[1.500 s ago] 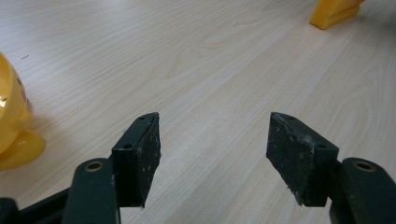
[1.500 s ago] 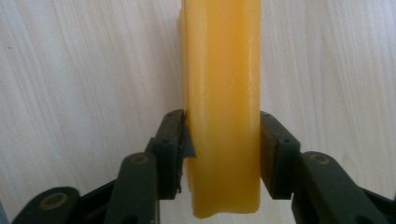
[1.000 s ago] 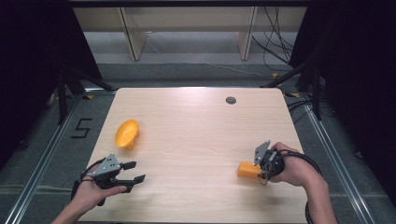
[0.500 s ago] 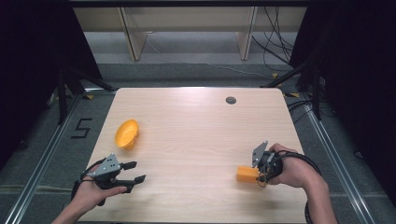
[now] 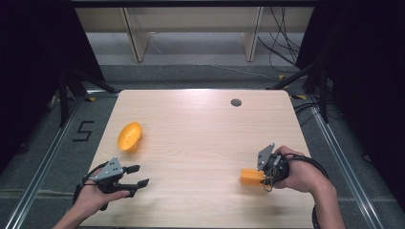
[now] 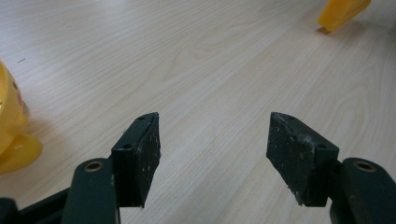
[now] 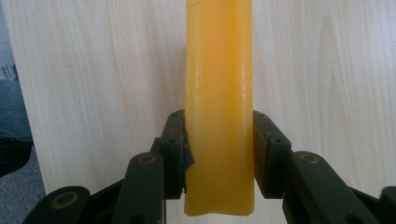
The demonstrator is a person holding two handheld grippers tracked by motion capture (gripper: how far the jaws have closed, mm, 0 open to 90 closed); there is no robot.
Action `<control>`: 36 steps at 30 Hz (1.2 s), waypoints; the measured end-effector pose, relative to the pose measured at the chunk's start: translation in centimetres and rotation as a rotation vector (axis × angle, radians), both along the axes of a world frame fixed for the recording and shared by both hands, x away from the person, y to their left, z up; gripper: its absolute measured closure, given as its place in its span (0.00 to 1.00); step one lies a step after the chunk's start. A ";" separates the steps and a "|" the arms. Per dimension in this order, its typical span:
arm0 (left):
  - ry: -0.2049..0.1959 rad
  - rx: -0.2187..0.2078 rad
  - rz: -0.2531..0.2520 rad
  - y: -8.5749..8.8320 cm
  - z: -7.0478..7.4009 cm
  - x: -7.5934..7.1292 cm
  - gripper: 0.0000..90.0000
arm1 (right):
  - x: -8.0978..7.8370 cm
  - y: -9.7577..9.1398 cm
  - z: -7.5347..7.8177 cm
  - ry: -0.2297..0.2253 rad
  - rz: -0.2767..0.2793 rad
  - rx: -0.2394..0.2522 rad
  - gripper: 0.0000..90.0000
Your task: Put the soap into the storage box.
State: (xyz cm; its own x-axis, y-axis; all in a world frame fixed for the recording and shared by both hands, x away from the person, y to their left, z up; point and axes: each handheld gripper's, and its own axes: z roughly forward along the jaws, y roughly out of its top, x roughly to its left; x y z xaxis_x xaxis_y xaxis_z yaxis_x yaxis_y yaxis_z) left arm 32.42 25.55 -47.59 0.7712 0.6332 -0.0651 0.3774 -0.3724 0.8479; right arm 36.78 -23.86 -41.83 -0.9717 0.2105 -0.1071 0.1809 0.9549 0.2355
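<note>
An orange-yellow block (image 5: 251, 176) lies near the table's front right, and my right gripper (image 5: 261, 175) is shut on it. In the right gripper view the block (image 7: 219, 107) stands upright between the two black jaws of my right gripper (image 7: 219, 156), which press its sides. A yellow bowl (image 5: 129, 137) lies tipped on its side at the left of the table. My left gripper (image 5: 138, 175) rests near the front left edge, open and holding nothing, below the bowl. In the left gripper view my left gripper (image 6: 212, 156) has bare wood between its jaws, the bowl (image 6: 11, 130) at the left edge and the block (image 6: 342, 11) far off.
The light wooden table (image 5: 205, 143) has a small round grommet (image 5: 236, 102) near its far edge. Cables and shelf legs stand on the floor beyond the table. Metal rails run along both sides.
The right gripper with the block has shifted slightly toward the front of the table. The left gripper and the bowl have stayed where they were.
</note>
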 end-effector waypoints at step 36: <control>-0.060 -0.084 -0.231 -9.0 2.0 -0.8 0.32 | -0.7 7.4 3.0 -0.014 0.131 0.098 0.69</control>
